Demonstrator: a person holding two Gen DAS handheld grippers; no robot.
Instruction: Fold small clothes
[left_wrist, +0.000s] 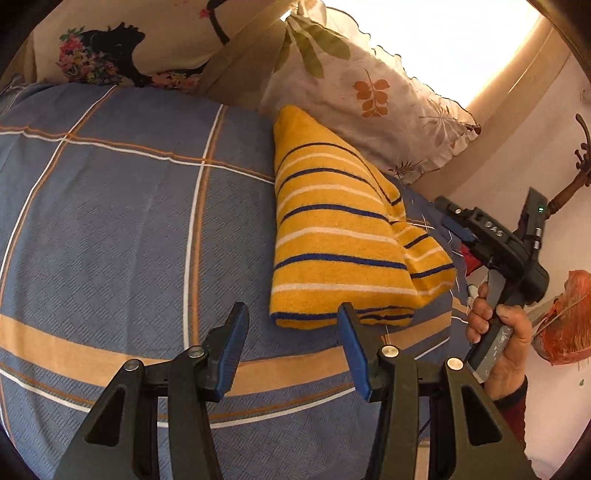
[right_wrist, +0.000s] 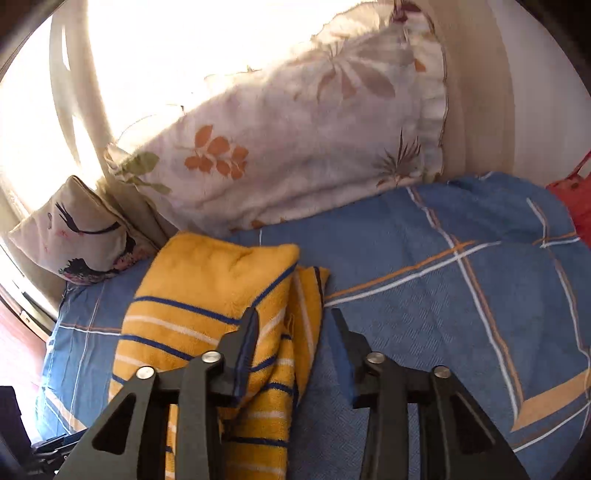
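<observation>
A yellow garment with blue and white stripes lies folded on the blue plaid bedspread. My left gripper is open and empty, just in front of the garment's near edge. My right gripper shows in the left wrist view at the garment's right side, held by a hand. In the right wrist view the garment lies to the left, and my right gripper is open above its right edge, holding nothing.
A leaf-print pillow leans behind the garment, also in the right wrist view. A bird-print cushion sits at the far left. A red object is at the bed's right edge. A coat hook is on the wall.
</observation>
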